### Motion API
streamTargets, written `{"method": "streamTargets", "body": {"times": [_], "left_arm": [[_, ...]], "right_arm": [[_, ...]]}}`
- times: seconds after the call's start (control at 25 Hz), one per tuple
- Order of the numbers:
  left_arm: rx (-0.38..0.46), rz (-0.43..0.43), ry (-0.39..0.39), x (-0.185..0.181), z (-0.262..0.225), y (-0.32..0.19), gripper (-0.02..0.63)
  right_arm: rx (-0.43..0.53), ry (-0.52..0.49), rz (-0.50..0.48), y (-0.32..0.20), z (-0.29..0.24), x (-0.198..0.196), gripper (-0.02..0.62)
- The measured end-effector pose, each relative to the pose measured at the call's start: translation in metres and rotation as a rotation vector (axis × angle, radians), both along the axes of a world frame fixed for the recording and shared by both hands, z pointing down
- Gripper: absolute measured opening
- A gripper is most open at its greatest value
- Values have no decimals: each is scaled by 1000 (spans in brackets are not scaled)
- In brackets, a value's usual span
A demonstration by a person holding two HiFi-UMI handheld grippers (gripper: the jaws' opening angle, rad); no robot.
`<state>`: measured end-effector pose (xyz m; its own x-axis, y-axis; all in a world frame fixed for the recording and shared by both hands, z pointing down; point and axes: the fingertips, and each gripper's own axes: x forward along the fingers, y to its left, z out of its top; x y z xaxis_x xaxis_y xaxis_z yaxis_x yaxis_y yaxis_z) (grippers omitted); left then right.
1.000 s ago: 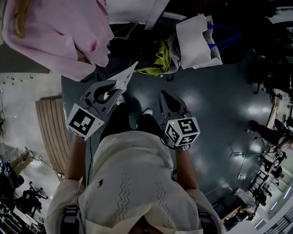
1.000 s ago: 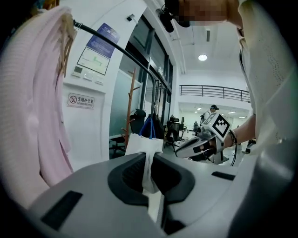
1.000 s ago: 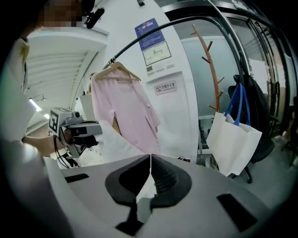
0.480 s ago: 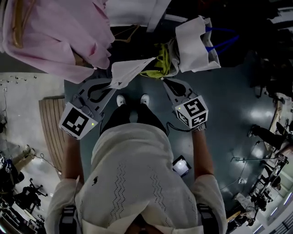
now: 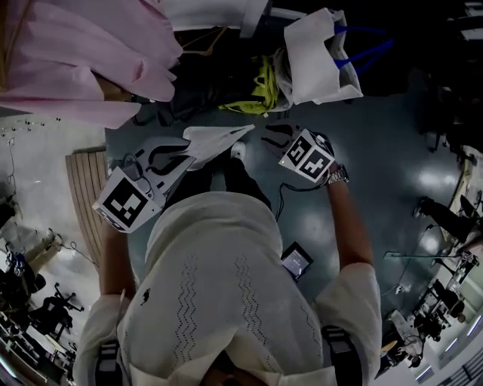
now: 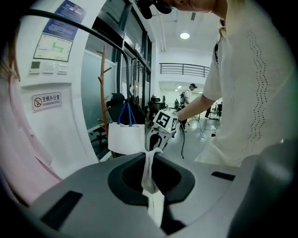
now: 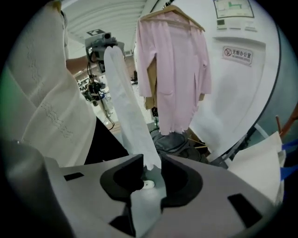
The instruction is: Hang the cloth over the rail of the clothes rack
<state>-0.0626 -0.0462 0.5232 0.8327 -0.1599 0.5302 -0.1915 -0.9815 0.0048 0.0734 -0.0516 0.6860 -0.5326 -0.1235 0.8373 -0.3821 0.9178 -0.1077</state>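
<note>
The cloth (image 5: 217, 140) stretches sideways between 2 grippers, the left gripper (image 5: 190, 148) clamped on 1 end and the right gripper (image 5: 272, 137) with jaws just opening, loose around the other, while the rail (image 6: 108, 37) lies ahead and above, nearer the left.

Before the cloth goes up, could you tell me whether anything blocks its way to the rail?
Nothing visible lies between the white cloth and the rail, though a pink garment on a hanger and a white tote bag hang close by.
</note>
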Motion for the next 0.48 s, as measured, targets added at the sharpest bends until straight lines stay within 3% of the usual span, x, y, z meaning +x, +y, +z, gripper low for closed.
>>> {"method": "streamTargets", "body": {"times": [0.08,0.24,0.48], "left_arm": [[-7,24,-21,3,1,7,15],[-20,63,-41,9,-5,19,15],[-3,70,-29,15,-22,18,15]], "right_arm": [[-33,17,-60,12,16,2,118],[9,63,-164,23,45,3,127],[-9,99,-241,28,74,6,127]]}}
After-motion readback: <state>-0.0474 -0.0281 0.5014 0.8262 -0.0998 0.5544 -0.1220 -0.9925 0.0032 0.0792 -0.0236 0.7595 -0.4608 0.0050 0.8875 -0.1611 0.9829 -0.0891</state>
